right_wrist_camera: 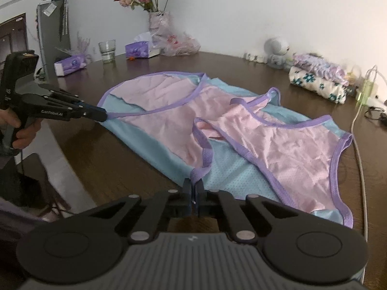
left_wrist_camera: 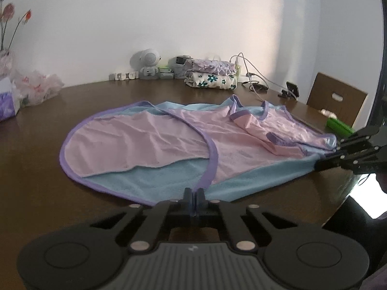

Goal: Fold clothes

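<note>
While the left tongs (left_wrist_camera: 195, 199) are pinching shut on the purple-trimmed hem of the garment (left_wrist_camera: 169, 142) at the near table edge, the right tongs (right_wrist_camera: 193, 193) are closing the same way on a purple strap end at the neck side. Both pairs are showing cloth squeezed between the tips, no gap visible.

Garment is lying spread and rumpled across the middle of the dark wooden table (left_wrist_camera: 36, 169), pink panels on top, blue layer showing along the near edge and the far rim. Purple binding is running round every border. One corner is hanging close to the table's right-hand edge.

Bare table is lying to the left of the garment and in a band behind it. Along the far wall: folded clothes stack (left_wrist_camera: 210, 73), white robot figure (left_wrist_camera: 147, 64), charger cables (left_wrist_camera: 254, 77), phone stand (left_wrist_camera: 291, 90). Far left: tissue box (right_wrist_camera: 140, 49), glass (right_wrist_camera: 107, 50), flower vase (right_wrist_camera: 158, 24), plastic bag (left_wrist_camera: 36, 87). A chair back (left_wrist_camera: 336, 99) is standing beyond the right corner.
</note>
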The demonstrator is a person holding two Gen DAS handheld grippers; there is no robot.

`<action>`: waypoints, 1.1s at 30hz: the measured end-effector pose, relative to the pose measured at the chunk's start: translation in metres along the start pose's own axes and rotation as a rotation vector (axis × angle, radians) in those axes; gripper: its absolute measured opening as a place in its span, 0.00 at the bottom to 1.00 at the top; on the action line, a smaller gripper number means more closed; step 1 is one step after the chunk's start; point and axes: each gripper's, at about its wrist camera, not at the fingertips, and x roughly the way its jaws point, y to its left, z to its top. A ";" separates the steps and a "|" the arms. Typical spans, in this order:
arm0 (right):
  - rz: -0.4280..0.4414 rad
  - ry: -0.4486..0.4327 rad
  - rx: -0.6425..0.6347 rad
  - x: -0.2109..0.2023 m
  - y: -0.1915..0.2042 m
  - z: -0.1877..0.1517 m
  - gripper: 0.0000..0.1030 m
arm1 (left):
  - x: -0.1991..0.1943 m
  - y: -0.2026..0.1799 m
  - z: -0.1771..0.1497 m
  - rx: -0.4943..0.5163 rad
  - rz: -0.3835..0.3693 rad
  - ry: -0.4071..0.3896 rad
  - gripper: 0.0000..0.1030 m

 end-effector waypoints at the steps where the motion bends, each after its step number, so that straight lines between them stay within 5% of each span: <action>1: 0.008 0.002 0.005 -0.001 -0.002 0.000 0.02 | -0.001 0.001 0.000 -0.010 0.001 -0.006 0.01; 12: -0.012 -0.100 0.165 0.002 -0.039 0.038 0.02 | 0.017 0.010 0.050 0.029 0.041 -0.093 0.00; 19: -0.118 -0.037 0.238 0.049 -0.069 0.070 0.02 | 0.086 0.006 0.095 0.101 0.126 -0.002 0.01; 22: -0.206 -0.005 0.228 0.069 -0.072 0.073 0.05 | 0.113 0.011 0.099 0.085 0.189 0.098 0.08; 25: -0.264 -0.051 0.213 0.058 -0.071 0.071 0.28 | 0.096 0.021 0.096 0.063 0.198 0.059 0.13; 27: -0.276 -0.097 0.211 0.040 -0.070 0.067 0.31 | 0.073 0.032 0.092 0.039 0.197 0.032 0.30; 29: -0.218 -0.119 0.211 0.028 -0.067 0.062 0.32 | 0.054 0.042 0.085 0.034 0.195 0.027 0.43; 33: -0.123 -0.092 0.188 0.029 -0.057 0.053 0.32 | 0.047 0.059 0.061 0.004 0.147 0.063 0.43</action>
